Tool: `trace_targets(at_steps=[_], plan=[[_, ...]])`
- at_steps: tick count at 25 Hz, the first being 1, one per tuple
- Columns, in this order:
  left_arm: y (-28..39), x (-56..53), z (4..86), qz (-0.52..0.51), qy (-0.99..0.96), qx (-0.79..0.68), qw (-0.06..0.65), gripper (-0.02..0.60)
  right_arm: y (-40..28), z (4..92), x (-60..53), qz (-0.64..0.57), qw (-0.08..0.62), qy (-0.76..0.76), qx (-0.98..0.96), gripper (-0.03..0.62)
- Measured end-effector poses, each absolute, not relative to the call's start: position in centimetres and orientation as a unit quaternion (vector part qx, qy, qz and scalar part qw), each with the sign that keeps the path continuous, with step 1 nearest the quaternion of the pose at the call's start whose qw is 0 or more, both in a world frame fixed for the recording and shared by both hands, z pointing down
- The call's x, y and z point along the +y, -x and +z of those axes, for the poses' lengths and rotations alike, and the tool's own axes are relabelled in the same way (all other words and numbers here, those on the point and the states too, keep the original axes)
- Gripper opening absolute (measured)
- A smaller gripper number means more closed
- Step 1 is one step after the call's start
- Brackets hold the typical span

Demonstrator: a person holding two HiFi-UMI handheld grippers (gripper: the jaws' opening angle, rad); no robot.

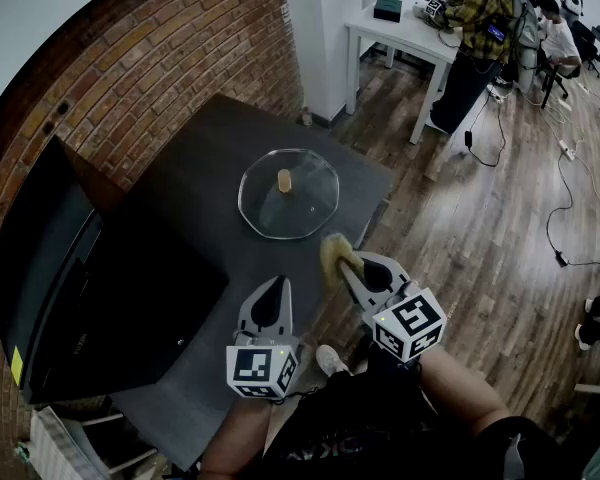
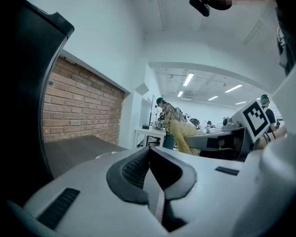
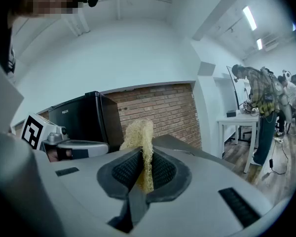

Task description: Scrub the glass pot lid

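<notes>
**Scrubbing not yet begun**

Head view: a glass lid lies flat on a dark table with its knob up. Both grippers hang nearer the person, clear of the glass. The right gripper carries a yellow scrubber, which is close to the lid's near edge but apart from it. The left gripper is just beside the right one.

Left gripper view: the jaws are pressed together with nothing between them.

Right gripper view: the jaws are clamped on the scrubber, whose fibrous end stands up past the pads.

Judged from this, the tool is in hand but the lid looks untouched. Bringing the scrubber onto the glass and doing all the rubbing remain.
</notes>
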State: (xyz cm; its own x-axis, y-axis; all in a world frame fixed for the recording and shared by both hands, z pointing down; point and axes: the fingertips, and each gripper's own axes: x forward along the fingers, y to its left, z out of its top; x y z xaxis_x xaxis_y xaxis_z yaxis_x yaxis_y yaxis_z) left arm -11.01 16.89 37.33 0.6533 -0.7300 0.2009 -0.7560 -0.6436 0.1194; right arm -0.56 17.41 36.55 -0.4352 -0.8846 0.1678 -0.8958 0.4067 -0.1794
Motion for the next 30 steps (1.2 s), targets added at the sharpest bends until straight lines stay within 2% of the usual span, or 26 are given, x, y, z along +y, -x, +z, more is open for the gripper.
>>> trace_targets(at_steps=[30], plan=[[11.2,16.4,37.9,0.069,-0.9,-0.419,0.104,0.034,0.4,36.6,16.0,0.122,0.019,-0.529,-0.84,0.048]])
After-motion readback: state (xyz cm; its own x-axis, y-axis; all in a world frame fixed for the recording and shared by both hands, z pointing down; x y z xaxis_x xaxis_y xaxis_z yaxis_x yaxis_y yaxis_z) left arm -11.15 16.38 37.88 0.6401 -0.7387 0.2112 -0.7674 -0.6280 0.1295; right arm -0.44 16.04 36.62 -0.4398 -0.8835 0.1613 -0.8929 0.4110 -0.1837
